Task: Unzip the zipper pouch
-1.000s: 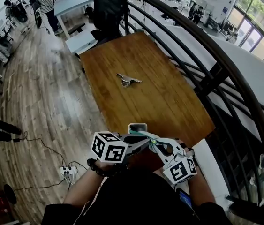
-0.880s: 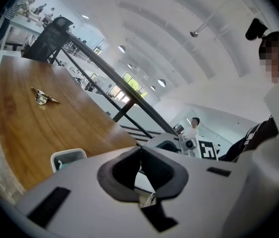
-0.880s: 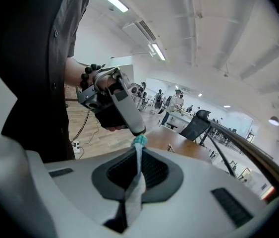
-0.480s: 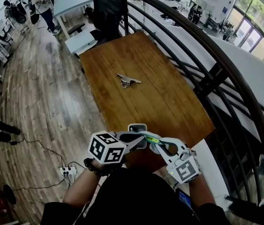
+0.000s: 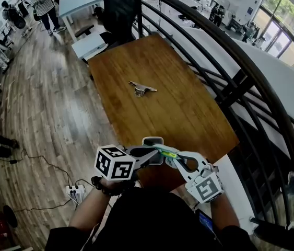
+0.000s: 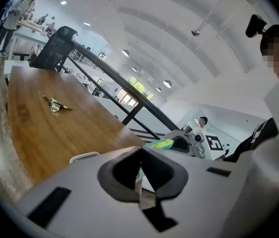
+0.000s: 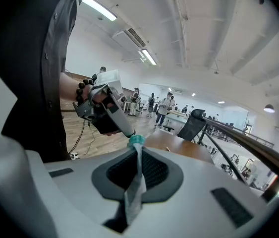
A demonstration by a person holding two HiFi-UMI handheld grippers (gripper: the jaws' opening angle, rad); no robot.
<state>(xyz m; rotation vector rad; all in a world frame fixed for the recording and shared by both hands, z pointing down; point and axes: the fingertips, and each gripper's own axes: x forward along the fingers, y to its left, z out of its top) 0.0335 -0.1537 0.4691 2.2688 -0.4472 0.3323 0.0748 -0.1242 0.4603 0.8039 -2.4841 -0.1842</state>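
Observation:
I hold the zipper pouch (image 5: 165,152), a small teal and yellow-green thing, in the air between both grippers, close to the body above the near end of the wooden table (image 5: 157,103). The left gripper (image 5: 156,155) is shut on a thin piece of the pouch (image 6: 141,178); the pouch's yellow-green end (image 6: 160,144) shows past its jaws (image 6: 140,152). My right gripper (image 5: 172,160) faces it, shut on a pale teal strip of the pouch (image 7: 136,180) that runs through its jaws (image 7: 138,151). I cannot tell which of them has the zipper pull.
A small metal part (image 5: 142,89) lies mid-table, also in the left gripper view (image 6: 56,103). A white rounded object (image 5: 153,141) sits just beyond the grippers. A black railing (image 5: 225,56) runs along the table's right side. A black chair (image 5: 119,9) and people stand at the far end.
The two grippers have drawn slightly apart: the left one's marker cube has shifted a little left, the right one's a little right. People in the background have walked on.

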